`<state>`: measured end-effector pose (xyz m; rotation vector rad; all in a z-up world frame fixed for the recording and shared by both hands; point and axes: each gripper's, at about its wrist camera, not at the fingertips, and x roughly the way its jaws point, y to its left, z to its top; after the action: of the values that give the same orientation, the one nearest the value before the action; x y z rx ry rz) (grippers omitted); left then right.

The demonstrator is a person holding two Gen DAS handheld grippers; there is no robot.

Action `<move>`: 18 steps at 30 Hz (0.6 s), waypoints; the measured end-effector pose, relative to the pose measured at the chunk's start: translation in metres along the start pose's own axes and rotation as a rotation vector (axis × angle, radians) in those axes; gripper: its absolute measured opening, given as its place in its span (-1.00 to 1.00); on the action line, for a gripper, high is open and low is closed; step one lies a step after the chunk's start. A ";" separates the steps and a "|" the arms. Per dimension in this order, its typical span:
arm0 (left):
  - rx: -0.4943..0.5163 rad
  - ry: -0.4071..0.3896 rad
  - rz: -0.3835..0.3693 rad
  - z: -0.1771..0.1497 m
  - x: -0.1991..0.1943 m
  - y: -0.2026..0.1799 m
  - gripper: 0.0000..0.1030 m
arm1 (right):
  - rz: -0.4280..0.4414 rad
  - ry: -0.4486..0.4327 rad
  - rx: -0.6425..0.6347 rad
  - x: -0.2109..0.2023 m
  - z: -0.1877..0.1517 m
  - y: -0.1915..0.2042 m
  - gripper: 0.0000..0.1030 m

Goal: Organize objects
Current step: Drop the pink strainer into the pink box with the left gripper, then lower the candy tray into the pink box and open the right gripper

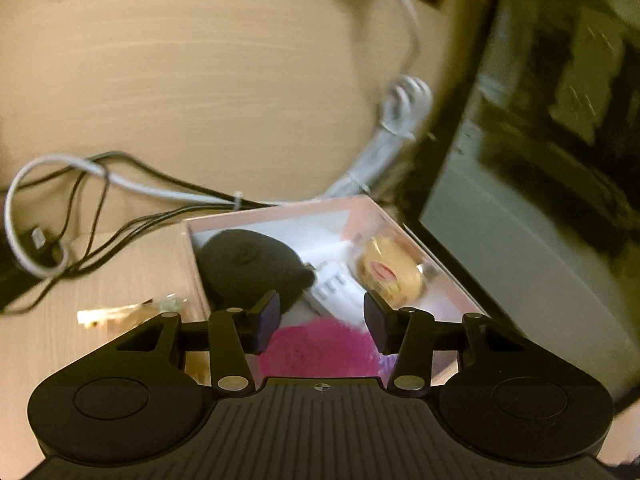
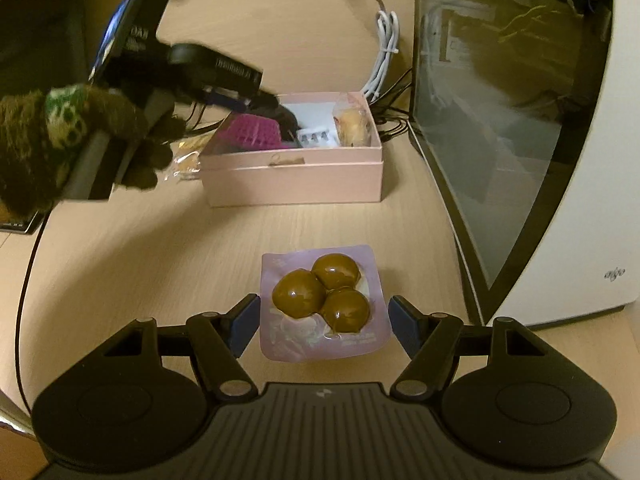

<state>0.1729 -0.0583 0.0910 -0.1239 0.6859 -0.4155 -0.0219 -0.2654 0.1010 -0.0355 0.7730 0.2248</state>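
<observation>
The right gripper (image 2: 323, 326) has its fingers apart, one either side of the sealed pouch of three brown eggs (image 2: 325, 302), which lies flat on the counter (image 2: 140, 248); the pads do not appear to touch it; the step in hand looks like picking up this pouch, so the next move calls for closing on its edges, lifting, and carrying it forward to the pink box (image 2: 294, 182). The left gripper (image 1: 322, 322) hangs over that box with fingers apart and nothing between them; inside lie a magenta mesh thing (image 1: 320, 352), a black rounded object (image 1: 248, 268) and a wrapped yellowish snack (image 1: 390, 272), leaving little free floor. Open counter lies between pouch and box; the glass-sided computer case (image 2: 520, 140) walls the right side; cables (image 1: 80, 184) trail behind the box.
</observation>
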 end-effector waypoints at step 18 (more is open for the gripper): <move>-0.140 0.033 0.154 -0.086 -0.105 0.080 -0.01 | 0.047 -0.209 -0.067 0.085 0.163 0.029 0.60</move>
<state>0.0717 0.0598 0.0669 -0.1953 0.7513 -0.2221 0.1435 -0.2023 0.1599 -0.0566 0.5589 0.2947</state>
